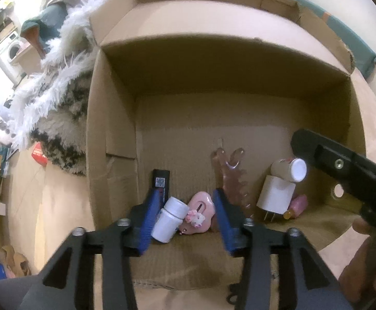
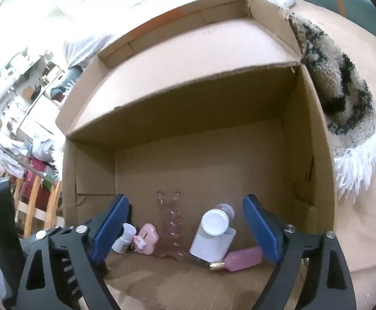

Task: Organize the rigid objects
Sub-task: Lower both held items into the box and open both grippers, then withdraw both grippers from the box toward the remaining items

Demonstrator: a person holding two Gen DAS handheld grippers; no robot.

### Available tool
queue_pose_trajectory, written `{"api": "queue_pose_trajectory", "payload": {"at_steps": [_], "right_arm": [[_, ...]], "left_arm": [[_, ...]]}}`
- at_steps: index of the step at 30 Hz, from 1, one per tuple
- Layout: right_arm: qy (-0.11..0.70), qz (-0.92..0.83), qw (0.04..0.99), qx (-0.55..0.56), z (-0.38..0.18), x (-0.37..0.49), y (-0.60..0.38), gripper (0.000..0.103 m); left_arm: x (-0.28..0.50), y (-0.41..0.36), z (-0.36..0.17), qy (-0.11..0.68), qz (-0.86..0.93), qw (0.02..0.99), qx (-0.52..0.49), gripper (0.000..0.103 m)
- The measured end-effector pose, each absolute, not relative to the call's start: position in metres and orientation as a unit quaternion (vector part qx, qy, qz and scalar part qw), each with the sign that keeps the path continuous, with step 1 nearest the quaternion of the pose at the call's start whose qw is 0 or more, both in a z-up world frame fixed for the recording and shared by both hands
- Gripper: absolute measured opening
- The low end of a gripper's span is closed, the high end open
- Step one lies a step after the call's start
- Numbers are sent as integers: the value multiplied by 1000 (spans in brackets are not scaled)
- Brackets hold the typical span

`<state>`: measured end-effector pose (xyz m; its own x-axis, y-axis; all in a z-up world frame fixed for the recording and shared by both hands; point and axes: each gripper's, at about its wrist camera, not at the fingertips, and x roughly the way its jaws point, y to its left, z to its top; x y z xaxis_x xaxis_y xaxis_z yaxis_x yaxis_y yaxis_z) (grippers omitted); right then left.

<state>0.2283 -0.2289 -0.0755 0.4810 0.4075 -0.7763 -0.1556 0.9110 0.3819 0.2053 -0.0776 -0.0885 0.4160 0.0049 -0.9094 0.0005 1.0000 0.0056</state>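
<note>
Rigid objects — white bottle [image 1: 168,219], pink case [image 1: 201,214], clear comb [image 1: 230,175], white charger [image 1: 276,193], pink bottle [image 2: 243,258] — lay inside cardboard box [image 1: 188,90], well underway; left gripper [image 1: 185,214] and right gripper [image 2: 185,230] both spread, clasping nothing.

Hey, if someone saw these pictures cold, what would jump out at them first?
Probably the big open cardboard box filling both views, with small things huddled along its near edge: a white bottle, a pink case, a clear pink hair clip and a white charger. Next, the blue fingers of both grippers, spread open above them.
</note>
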Motion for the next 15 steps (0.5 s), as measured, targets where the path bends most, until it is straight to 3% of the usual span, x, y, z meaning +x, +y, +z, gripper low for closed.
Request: {"api": "queue_pose_trajectory", "payload": {"at_steps": [6,15], "right_arm": [[478,166,851,144,-74,229,-233,97],[467,164,858,139,-65,226,-231,97]], "left_arm": [[201,-73,-77,525,-7,851,-11,65],[199,-79,-68,521,-7,853,-6,66]]}}
